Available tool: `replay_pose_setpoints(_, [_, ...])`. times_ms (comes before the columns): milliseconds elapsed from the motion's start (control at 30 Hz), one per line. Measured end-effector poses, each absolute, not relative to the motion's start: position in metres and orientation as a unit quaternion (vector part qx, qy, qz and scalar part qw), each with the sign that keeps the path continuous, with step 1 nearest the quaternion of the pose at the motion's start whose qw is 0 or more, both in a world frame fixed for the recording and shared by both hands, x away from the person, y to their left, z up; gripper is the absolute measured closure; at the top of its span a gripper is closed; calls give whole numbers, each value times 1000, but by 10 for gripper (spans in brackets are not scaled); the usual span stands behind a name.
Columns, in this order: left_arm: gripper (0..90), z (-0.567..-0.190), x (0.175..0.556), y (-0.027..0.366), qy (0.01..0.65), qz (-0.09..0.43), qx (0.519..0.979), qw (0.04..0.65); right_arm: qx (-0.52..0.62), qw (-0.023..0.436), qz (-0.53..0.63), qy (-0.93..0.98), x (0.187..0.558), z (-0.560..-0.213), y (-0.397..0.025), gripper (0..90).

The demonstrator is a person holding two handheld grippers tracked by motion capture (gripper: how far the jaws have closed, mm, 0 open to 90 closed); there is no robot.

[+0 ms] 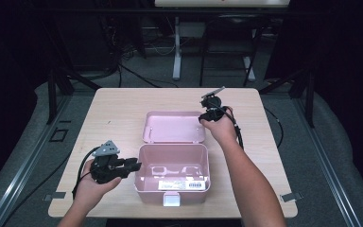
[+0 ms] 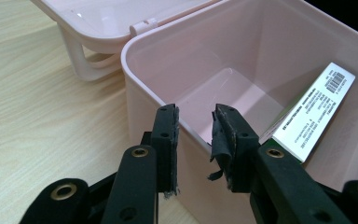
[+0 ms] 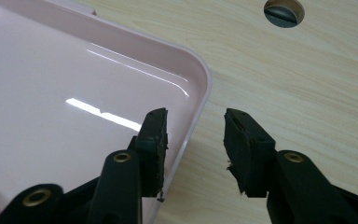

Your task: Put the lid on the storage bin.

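Pale pink plastic box [image 1: 172,172] open on light wooden table [image 1: 118,101], flat pink lid [image 1: 174,126] laid back behind. Left gripper [image 2: 195,133] jaws parted astride its wall rim (white barcode label [image 2: 313,111] inside); right gripper [image 3: 193,135] jaws parted astride lid's corner edge.

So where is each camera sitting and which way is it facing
High view: above the person's side, looking forward and down on the table; both forearms and grippers show.
Left gripper view: rides the left gripper, facing the box wall; its jaws straddle the rim.
Right gripper view: rides the right gripper, facing the lid edge.
All share the pink box.
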State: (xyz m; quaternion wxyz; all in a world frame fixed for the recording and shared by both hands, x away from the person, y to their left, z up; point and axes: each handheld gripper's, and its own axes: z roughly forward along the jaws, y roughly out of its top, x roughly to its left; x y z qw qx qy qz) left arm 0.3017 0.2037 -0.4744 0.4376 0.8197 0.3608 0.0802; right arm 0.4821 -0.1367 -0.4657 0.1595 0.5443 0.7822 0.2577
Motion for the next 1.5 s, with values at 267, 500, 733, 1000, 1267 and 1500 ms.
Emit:
replay_pose_setpoints(267, [702, -474, 302, 204, 361, 81, 820, 438, 565, 143, 264, 769, 487, -472, -133, 656])
replay_pose_setpoints(500, [702, -475, 302, 204, 361, 80, 820, 438, 581, 140, 258, 759, 491, -475, -130, 702])
replay_pose_setpoints(733, [703, -474, 302, 203, 362, 81, 819, 438, 593, 135, 255, 752, 493, -477, -130, 744])
replay_pose_setpoints(1000, [702, -475, 302, 204, 362, 80, 819, 438, 608, 120, 259, 741, 494, -477, -132, 798])
replay_pose_setpoints(1267, [702, -475, 302, 204, 362, 80, 819, 438, 608, 124, 260, 740, 494, -475, -131, 807])
replay_pose_setpoints(1500, [700, -475, 302, 204, 362, 80, 819, 438, 606, 134, 261, 739, 492, -470, -130, 816])
